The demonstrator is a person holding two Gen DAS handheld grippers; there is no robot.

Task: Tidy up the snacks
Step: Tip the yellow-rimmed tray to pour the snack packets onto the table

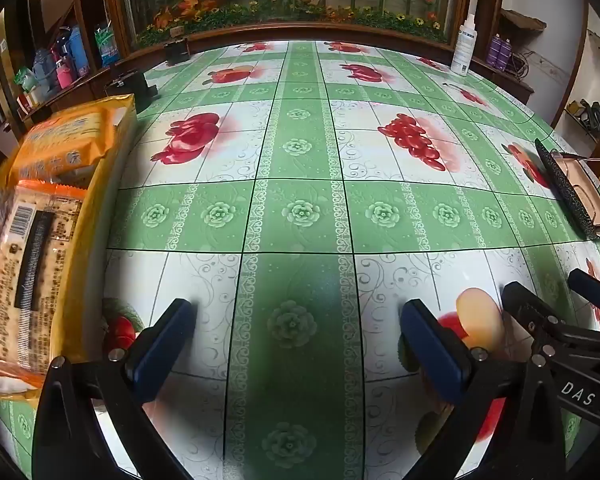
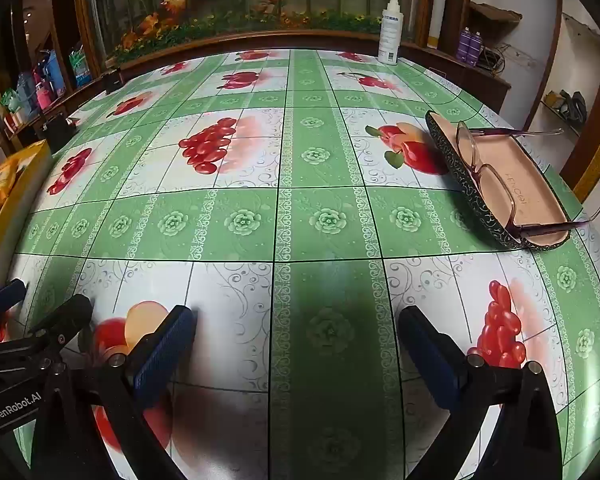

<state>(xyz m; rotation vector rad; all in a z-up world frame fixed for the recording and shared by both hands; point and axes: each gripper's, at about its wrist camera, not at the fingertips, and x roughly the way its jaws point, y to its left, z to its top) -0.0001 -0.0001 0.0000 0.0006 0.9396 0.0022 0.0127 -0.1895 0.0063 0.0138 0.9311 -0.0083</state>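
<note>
**Both grippers wide and empty over the table, snacks at far left**

Overhead, both tools tilt steeply down at the tablecloth point(image 1: 300, 208). Left gripper point(image 1: 298, 320): blue pads spread far apart, nothing between them, only green-and-white cloth with printed fruit below. Right gripper point(image 2: 298, 328): same stance, pads spread wide, empty. The two sit side by side; each wrist view catches the neighbour's black frame at its edge.

Snacks: a yellow tray point(image 1: 100, 184) along the table's left edge holds packets, an orange biscuit packet point(image 1: 76, 140) at the back and a clear wrapped packet point(image 1: 24, 264) with barcode and printed text nearer. The tray lies just left of the left gripper's left finger; contact cannot be judged.

Open room: the whole middle of the table ahead is bare cloth. On the right, an open glasses case point(image 2: 512, 184) with spectacles point(image 2: 488, 168) lying across it, near the right edge. A white spray bottle point(image 2: 390, 32) stands at the far edge, against the wooden frame of a plant display. Small dark objects point(image 1: 132, 86) sit at the far left corner.
</note>
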